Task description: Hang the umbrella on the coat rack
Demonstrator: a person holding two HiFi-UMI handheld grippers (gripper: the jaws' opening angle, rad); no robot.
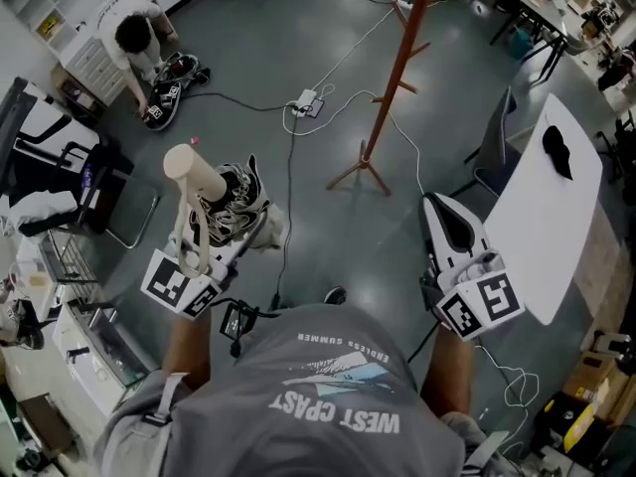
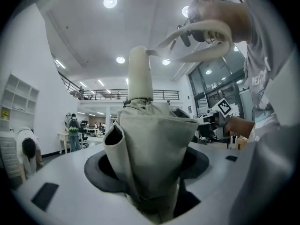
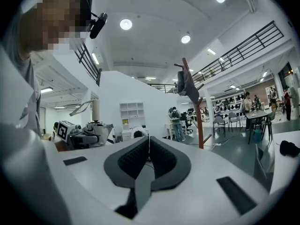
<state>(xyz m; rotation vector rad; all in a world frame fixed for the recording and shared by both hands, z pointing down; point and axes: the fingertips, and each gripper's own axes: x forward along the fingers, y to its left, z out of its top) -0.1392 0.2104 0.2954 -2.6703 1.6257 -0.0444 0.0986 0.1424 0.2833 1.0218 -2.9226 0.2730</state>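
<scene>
The folded beige umbrella (image 1: 221, 195) sits left of centre in the head view, its cloth clamped between the jaws of the left gripper (image 1: 231, 235), with the pale handle pointing away from that gripper. The right gripper (image 1: 442, 212), at lower right, has its jaws closed together on nothing. The red-brown coat rack (image 1: 397, 78) stands at upper centre, well apart from both.

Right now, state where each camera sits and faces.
Head view: head-mounted, facing steeply down; grey shirt, forearms, left gripper, right gripper.
Left gripper view: on it, facing its folded beige umbrella; shirt at right.
Right gripper view: on it, facing the reddish wooden coat rack; shirt at left.
Shared: head and right gripper views show the rack.
</scene>
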